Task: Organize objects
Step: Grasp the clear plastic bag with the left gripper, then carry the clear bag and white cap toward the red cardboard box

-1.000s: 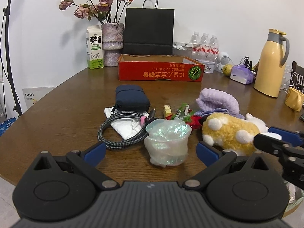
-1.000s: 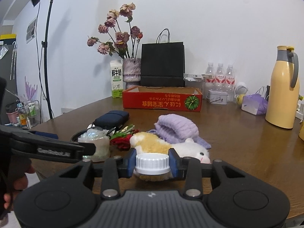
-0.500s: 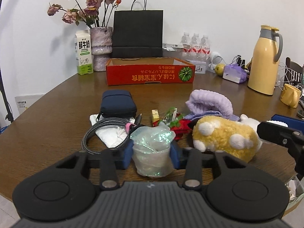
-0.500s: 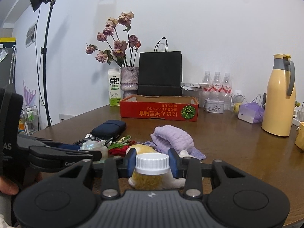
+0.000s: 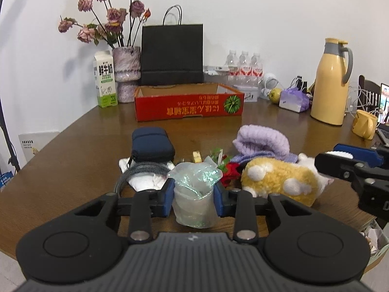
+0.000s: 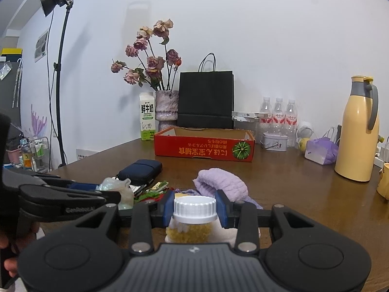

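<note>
My left gripper [image 5: 194, 198] is shut on a clear plastic cup [image 5: 195, 206] with iridescent film in it, lifted above the near table edge. My right gripper [image 6: 195, 210] is shut on a white-capped jar [image 6: 194, 209] of yellow grains, held above the table. The red cardboard box [image 5: 189, 108] stands open at the back of the table; it also shows in the right wrist view [image 6: 204, 149]. A yellow plush toy [image 5: 279, 178], a purple cloth [image 5: 262, 141], a navy pouch [image 5: 152, 143] and a coiled cable [image 5: 136, 171] lie in the middle.
A black paper bag [image 5: 172, 53], a vase of dried roses [image 5: 126, 73], a milk carton [image 5: 105, 82] and water bottles [image 5: 244, 69] stand along the wall. A yellow thermos [image 5: 330, 82] and a yellow mug [image 5: 364, 124] stand at the right.
My left gripper closed on the plastic cup and lifted it. My right gripper rose with the jar, and the plush toy dropped out of its view.
</note>
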Tool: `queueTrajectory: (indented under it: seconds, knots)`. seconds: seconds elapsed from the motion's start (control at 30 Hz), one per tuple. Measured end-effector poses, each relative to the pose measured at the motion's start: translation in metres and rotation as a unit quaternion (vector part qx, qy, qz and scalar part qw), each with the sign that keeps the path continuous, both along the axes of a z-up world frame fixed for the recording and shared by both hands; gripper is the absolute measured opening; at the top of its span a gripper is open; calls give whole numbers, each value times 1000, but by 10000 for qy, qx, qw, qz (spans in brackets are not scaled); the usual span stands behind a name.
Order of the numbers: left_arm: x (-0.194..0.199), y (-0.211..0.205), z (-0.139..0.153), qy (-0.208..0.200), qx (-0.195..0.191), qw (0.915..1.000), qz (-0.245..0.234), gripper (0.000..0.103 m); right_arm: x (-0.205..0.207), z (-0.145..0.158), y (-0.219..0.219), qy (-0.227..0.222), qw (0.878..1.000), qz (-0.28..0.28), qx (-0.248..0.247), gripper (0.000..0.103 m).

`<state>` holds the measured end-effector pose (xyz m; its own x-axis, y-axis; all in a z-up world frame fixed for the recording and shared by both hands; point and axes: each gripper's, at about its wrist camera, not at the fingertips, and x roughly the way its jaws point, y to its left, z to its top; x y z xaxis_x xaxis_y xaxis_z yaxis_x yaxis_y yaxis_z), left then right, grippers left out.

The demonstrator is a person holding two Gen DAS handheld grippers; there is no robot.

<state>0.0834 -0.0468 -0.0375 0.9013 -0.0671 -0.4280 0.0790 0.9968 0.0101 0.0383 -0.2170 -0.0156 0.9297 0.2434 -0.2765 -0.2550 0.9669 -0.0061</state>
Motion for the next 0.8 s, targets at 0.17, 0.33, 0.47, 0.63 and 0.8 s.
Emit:
queueTrajectory:
  seconds: [0.17, 0.33, 0.47, 0.63, 0.8]
  knots:
    - [-4, -1, 12, -192, 45, 9998, -59, 33, 2, 5, 0, -60, 10000, 2, -24, 35]
    - [-1, 0, 22, -288, 18, 9996, -47, 33, 7, 12, 1, -152, 9999, 3, -43, 35]
    - [5, 0, 28, -336, 18, 9994, -35, 33, 14, 18, 1, -219, 9997, -5, -49, 35]
    - [13, -2, 34, -371, 47, 9993, -55, 33, 28, 24, 1, -262, 9996, -31, -57, 35]
    - [22, -2, 42, -421, 35, 9991, -23, 33, 41, 34, 2, -327, 9994, -17, -88, 35]
